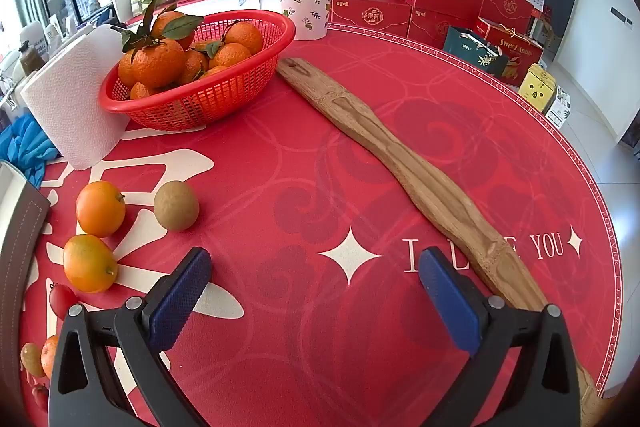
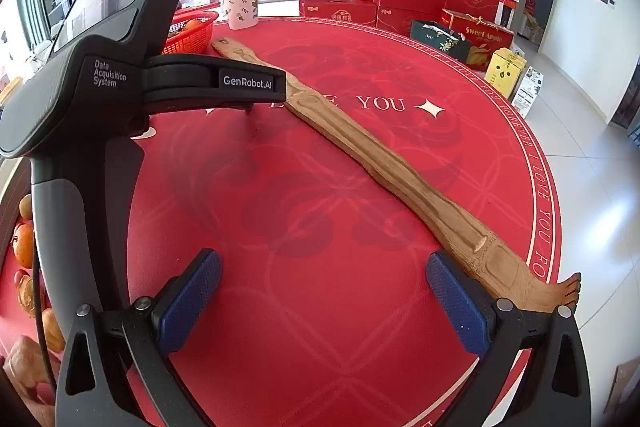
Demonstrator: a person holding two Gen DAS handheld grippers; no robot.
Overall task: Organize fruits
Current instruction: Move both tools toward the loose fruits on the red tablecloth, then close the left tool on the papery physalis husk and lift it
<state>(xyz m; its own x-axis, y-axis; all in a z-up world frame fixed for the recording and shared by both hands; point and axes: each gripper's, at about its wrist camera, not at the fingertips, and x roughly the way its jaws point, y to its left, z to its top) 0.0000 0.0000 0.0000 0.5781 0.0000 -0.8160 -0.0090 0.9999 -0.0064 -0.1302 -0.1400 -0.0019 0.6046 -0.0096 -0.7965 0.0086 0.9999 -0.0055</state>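
Both sets of blue-padded fingers stand wide apart and empty above the red desk [image 1: 320, 155], tilted down, apparently poised before a first pick. In the left wrist view, the left gripper [image 1: 316, 301] hovers just right of the loose fruit at lower left: two oranges [image 1: 100, 203], whose stem ends point right, and a brown-green round fruit [image 1: 176, 205]. The red basket [image 1: 200, 95], already heaped with leafy mandarins, sits at upper left, its long axis running left to right, likely the destination. A wooden back-scratcher [image 2: 360, 155] lies diagonally, upper left to lower right, passing beside the right gripper [image 2: 324, 301].
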